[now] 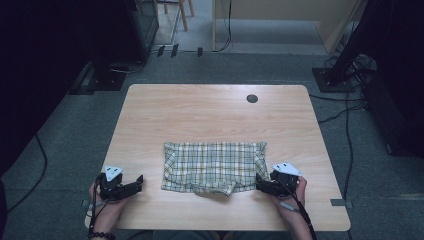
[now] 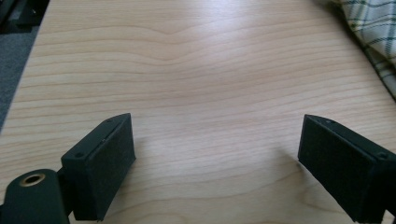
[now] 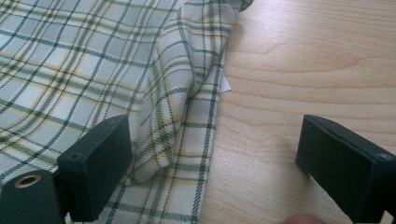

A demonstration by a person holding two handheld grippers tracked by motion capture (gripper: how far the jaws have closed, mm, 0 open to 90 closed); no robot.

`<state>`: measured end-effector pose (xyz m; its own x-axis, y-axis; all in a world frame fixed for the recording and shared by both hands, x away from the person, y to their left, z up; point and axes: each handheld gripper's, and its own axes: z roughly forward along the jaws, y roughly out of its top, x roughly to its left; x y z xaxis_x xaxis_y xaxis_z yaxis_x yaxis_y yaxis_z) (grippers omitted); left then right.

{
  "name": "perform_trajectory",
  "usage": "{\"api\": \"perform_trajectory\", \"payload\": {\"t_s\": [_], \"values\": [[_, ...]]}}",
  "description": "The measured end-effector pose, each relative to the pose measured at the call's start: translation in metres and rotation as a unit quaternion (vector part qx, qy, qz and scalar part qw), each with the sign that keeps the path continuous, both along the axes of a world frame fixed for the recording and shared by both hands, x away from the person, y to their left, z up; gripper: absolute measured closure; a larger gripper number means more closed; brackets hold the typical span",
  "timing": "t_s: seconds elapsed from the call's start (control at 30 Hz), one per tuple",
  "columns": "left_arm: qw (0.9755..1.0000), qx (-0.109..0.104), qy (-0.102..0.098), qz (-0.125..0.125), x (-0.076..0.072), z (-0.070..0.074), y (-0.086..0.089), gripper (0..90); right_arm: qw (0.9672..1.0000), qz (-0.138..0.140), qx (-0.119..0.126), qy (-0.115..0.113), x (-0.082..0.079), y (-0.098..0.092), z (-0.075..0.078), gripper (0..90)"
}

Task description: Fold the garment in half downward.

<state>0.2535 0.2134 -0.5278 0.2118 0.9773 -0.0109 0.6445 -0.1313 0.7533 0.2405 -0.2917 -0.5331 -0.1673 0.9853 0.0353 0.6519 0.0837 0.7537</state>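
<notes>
A folded plaid cloth (image 1: 215, 167), green and yellow checks on white, lies at the middle front of the wooden table (image 1: 200, 115). My left gripper (image 1: 139, 182) rests on the table well left of the cloth, with its jaws open over bare wood. In the left gripper view that gripper (image 2: 215, 123) holds nothing, and the cloth (image 2: 373, 28) shows at the top right corner. My right gripper (image 1: 260, 183) sits at the cloth's right front corner, open. In the right gripper view the gripper (image 3: 212, 123) straddles the edge of the cloth (image 3: 93, 60), its left jaw over the fabric and its right jaw over wood.
A round cable hole (image 1: 252, 98) sits near the table's far edge. Dark equipment stands (image 1: 345, 60) and cables (image 1: 345, 115) are on the carpet to the right, and a dark cabinet (image 1: 115, 45) is at the back left. Bare wood surrounds the cloth.
</notes>
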Motion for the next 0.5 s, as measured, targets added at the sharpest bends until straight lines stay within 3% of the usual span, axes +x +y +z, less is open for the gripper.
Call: {"api": "perform_trajectory", "payload": {"t_s": [0.2, 0.5], "values": [[0.9998, 0.012, 0.001, -0.018, -0.001, 0.000, 0.009, 11.2, 1.0000, -0.003, 0.000, 0.001, 0.000, 0.000, 0.000, 9.7], [0.9999, 0.011, 0.000, -0.008, -0.006, 0.000, 0.027, 11.2, 1.0000, -0.002, 0.000, 0.001, 0.000, 0.000, 0.000, 9.8]]}}
